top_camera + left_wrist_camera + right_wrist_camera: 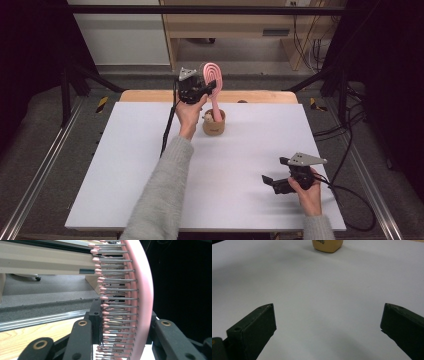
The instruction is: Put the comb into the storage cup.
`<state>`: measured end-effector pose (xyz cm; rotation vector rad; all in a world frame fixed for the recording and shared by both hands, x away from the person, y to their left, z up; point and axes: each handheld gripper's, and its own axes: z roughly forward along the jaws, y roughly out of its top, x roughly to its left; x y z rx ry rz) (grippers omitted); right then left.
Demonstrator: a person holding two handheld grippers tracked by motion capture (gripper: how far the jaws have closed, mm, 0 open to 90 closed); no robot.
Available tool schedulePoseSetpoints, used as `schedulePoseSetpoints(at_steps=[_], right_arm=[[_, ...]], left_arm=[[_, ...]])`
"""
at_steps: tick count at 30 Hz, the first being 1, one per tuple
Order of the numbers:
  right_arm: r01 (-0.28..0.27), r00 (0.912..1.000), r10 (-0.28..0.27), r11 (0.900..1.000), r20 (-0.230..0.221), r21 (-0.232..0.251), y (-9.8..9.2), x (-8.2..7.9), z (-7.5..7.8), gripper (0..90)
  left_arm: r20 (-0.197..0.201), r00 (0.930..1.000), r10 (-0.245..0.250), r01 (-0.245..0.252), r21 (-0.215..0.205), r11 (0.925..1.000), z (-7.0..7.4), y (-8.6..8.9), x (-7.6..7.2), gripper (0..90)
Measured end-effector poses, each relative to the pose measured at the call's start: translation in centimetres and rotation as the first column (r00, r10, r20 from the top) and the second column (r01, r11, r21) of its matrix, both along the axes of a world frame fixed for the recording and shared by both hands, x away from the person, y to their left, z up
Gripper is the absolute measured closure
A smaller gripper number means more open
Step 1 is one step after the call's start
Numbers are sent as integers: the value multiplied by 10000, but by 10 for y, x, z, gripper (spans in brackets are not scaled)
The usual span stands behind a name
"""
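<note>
Left gripper (210,88) pinches pink hairbrush (213,80) head — handle down into tan cup (214,124), axis near-vertical; right gripper (328,320) spread wide — empty

Little can be read here. In the right gripper view, the tan cup (327,245) at 12 o'clock carries dark printed characters on its near face, cut by the top edge; they look like "000G", but the reading is unsure. In the high view the same cup (214,126) shows a small dark mark, too small to make out.
</note>
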<state>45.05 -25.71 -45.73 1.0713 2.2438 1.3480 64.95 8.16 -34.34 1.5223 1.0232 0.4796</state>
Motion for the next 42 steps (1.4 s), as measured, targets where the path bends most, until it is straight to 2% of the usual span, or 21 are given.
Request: schedulePoseSetpoints(at_steps=[29, 35, 42], right_arm=[[-6, 10000, 6, 10000, -8, -10, 1, 0, -1, 5], [0, 10000, 0, 10000, -2, 14, 1, 0, -1, 5], [-10, 10000, 10, 10000, -2, 30, 1, 0, -1, 5]], left_arm=[[-457, 9990, 28, -36, -175, 9998, -39, 8, -2, 634], [-392, 9992, 39, -47, -198, 9998, -40, 10, -3, 632], [-551, 9983, 202, -221, -357, 9991, -42, 16, 0, 629]])
